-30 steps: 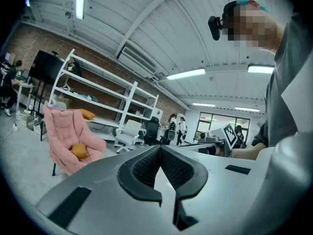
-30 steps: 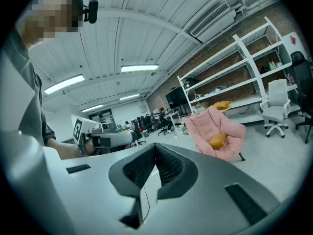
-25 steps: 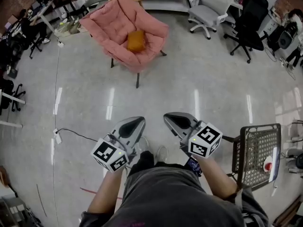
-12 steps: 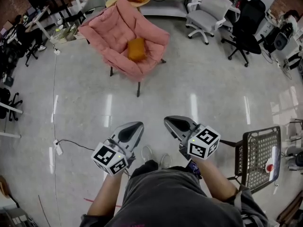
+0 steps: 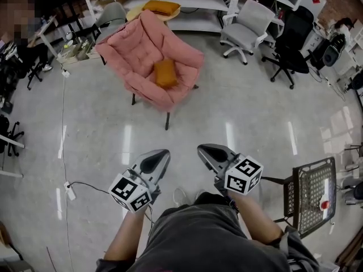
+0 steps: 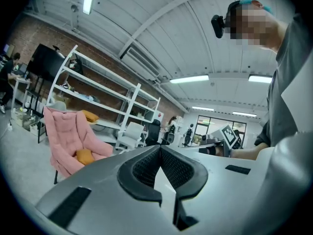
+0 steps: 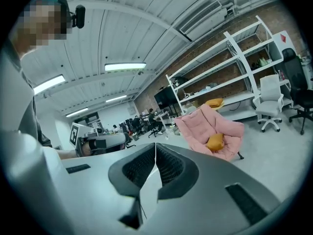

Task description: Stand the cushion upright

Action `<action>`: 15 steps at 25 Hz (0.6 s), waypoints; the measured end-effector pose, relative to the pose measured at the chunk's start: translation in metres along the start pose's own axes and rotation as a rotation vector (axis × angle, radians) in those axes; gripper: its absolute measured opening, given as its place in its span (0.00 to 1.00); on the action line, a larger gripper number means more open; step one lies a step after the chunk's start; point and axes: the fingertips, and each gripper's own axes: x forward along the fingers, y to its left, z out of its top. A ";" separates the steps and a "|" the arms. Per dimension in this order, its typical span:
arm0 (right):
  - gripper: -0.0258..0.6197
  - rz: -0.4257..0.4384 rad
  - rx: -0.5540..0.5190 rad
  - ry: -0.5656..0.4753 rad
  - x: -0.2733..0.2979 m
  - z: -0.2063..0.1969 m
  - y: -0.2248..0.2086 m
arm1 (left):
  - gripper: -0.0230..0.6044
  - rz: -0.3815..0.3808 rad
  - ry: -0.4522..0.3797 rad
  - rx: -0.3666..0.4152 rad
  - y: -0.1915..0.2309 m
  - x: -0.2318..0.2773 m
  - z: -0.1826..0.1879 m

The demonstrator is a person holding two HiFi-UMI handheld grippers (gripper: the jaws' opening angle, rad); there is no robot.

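Note:
An orange cushion [image 5: 165, 72] lies slumped on the seat of a pink padded chair [image 5: 142, 44] far ahead across the floor. The left gripper view shows the cushion [image 6: 84, 156] small at the left, and the right gripper view shows it [image 7: 215, 142] at the right. My left gripper [image 5: 161, 153] and right gripper [image 5: 205, 150] are held side by side in front of the person's body, well short of the chair. Both point toward it. Each has its jaws shut with nothing between them [image 6: 160, 148] [image 7: 155, 145].
A second orange cushion [image 5: 161, 6] rests on a round table behind the chair, in front of white shelving [image 5: 193, 1]. A white office chair [image 5: 244, 18] and a black one [image 5: 292, 50] stand at the back right. A black mesh chair [image 5: 312, 188] is close on the right. A cable with a plug [image 5: 70, 191] lies on the floor at the left.
The pink chair and cushion have slid lower in the head view as the person walks toward them. Both grippers travelled along, still shut and side by side.

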 end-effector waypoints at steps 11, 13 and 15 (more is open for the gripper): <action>0.07 -0.006 0.057 0.004 0.053 0.014 -0.059 | 0.05 0.013 0.035 -0.021 0.065 0.035 0.004; 0.07 -0.008 0.072 0.002 0.064 0.022 -0.078 | 0.05 0.021 0.039 -0.024 0.080 0.048 0.009; 0.07 -0.005 0.082 0.007 0.076 0.029 -0.098 | 0.05 0.030 0.043 -0.026 0.096 0.063 0.013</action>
